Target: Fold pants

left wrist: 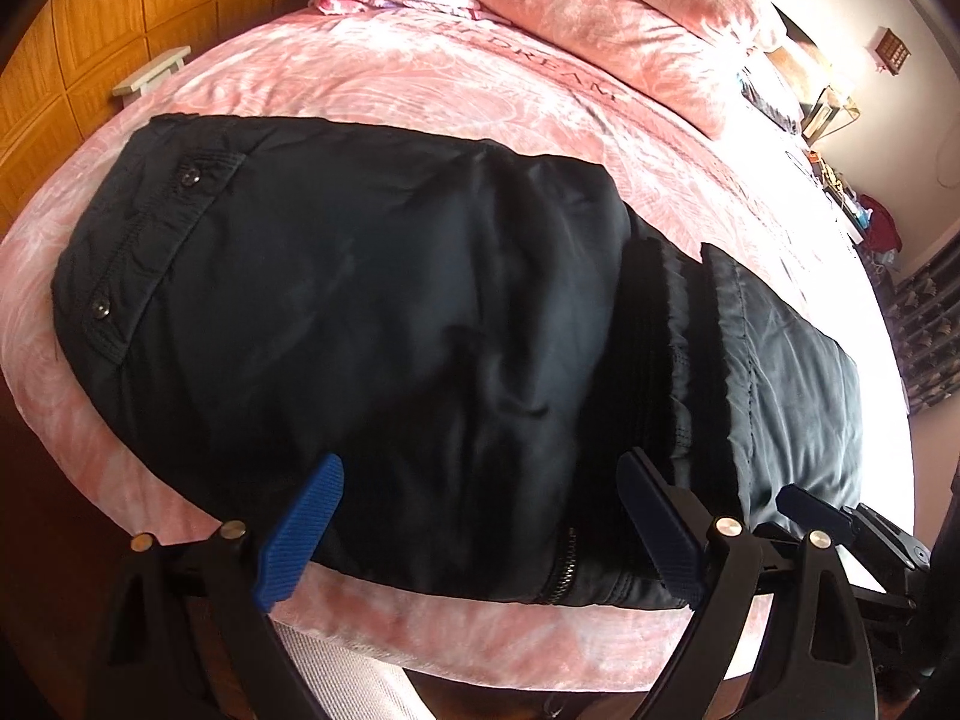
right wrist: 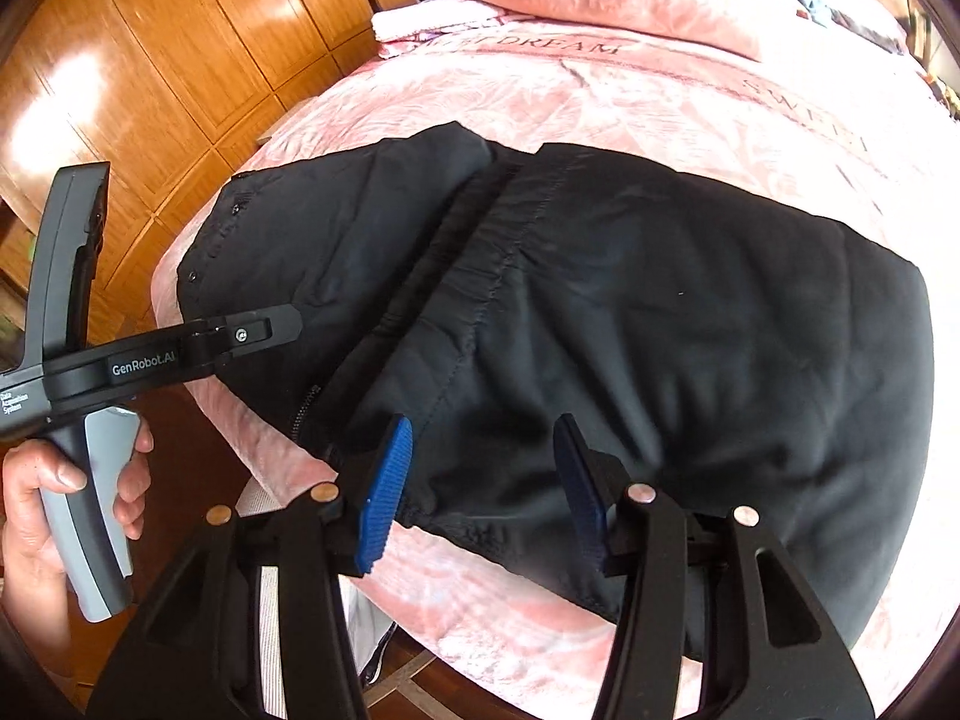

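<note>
The black pants (left wrist: 372,276) are spread, partly folded, across the pink bed (left wrist: 420,72); the left claw (left wrist: 480,534) and right claw (right wrist: 483,492) are held apart over their near edge, clamping nothing.

Black-armed left tongs (left wrist: 480,522) and right tongs (right wrist: 483,495) show ribbed blue pads, brass pivot screws; bare-skinned hand (right wrist: 36,516) on a grey-black handle (right wrist: 96,516) lettered GenRobot.AI.

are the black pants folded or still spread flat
Folded: the black pants lie on the pink bed with the leg end doubled back over the waistband.
</note>
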